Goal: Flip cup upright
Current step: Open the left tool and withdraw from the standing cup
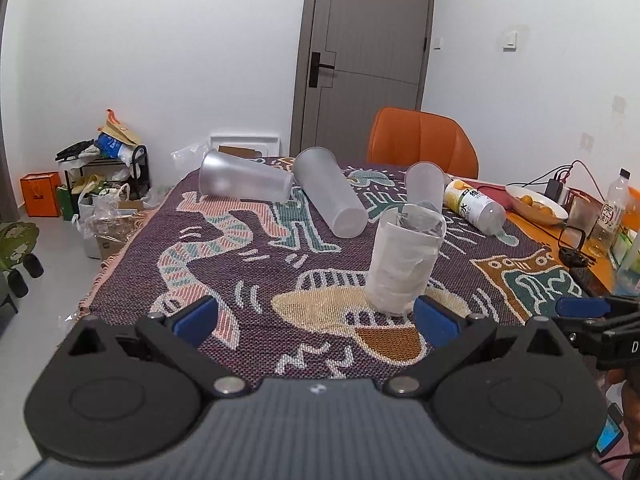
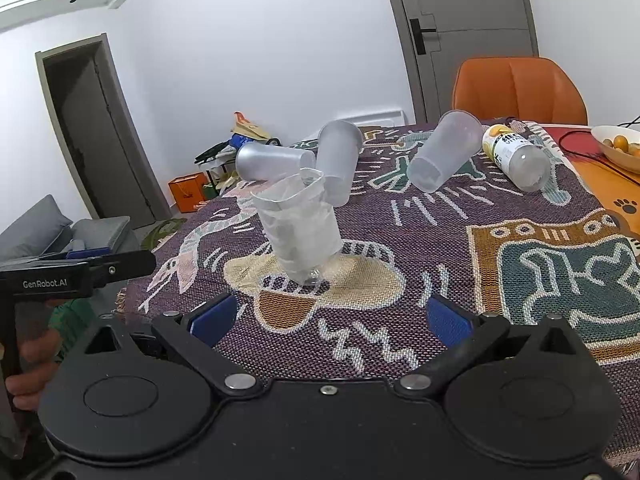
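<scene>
White walls (image 1: 160,60) and a grey door (image 1: 372,52) are seen behind a counter (image 1: 576,236) that is covered by a woven patterned cloth (image 1: 256,280). An orange chair (image 1: 420,140) is pushed against the far edge of the counter, and bags and boxes (image 1: 100,200) are piled on the floor beyond the cloth's left edge.

A paper-wrapped clear cup (image 1: 404,260) is found standing mouth up, slightly tilted, near the middle of the cloth; it is taken as the landmark. Bare cloth lies in front of this cup and to its left as far as the fringed edge.

Behind the cup three frosted cups are seen lying on their sides: one (image 1: 244,178) far back to the left, one (image 1: 330,192) just behind and left, touching the first, and one (image 1: 425,188) close behind. A yellow-labelled bottle (image 1: 476,206) lies on its side behind and to the right of the cup. Farther right, a white bowl of fruit (image 1: 536,200), cables and upright bottles (image 1: 612,208) are crowded on the bare counter.

The left tool (image 1: 316,318) is held spread wide, nothing between its blue pads, with its right pad just beside the wrapped cup's base. The right tool (image 2: 330,318) is likewise spread wide and empty, short of the cup.
</scene>
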`<state>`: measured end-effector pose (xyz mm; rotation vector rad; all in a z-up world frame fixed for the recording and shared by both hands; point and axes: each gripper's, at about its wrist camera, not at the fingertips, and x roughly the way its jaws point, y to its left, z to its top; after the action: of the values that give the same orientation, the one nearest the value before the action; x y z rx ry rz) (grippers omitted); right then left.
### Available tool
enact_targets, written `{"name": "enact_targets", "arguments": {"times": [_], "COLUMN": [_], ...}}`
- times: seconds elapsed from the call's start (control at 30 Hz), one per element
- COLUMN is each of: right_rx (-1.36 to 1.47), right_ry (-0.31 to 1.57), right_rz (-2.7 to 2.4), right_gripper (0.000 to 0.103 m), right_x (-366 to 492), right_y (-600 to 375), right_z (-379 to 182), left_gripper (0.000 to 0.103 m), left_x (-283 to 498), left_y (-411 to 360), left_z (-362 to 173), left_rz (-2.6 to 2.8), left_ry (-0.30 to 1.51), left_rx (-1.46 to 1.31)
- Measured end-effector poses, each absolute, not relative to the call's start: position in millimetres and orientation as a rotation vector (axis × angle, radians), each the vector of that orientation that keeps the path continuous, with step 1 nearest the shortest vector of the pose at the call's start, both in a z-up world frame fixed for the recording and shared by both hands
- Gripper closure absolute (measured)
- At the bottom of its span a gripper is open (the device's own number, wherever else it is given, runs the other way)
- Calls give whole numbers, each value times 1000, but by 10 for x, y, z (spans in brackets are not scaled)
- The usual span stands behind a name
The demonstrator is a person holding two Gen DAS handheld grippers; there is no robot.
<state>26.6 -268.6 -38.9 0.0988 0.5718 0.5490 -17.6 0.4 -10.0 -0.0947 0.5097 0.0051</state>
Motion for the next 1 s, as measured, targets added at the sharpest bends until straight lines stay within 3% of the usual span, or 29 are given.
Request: {"name": "enact_targets", "arguments": {"times": [1.0], "right_rx": [88], "right_ry": [557], "right_rz": [548], "right_gripper": [0], "right_x": [243], "right_y": [-2675], "right_z": [-360], "left_gripper": [0], "left_x": [-141], "left_y": [12], "left_z": [-133], "left_rz": [14], "left_ry": [530], "left_rx": [-97]}}
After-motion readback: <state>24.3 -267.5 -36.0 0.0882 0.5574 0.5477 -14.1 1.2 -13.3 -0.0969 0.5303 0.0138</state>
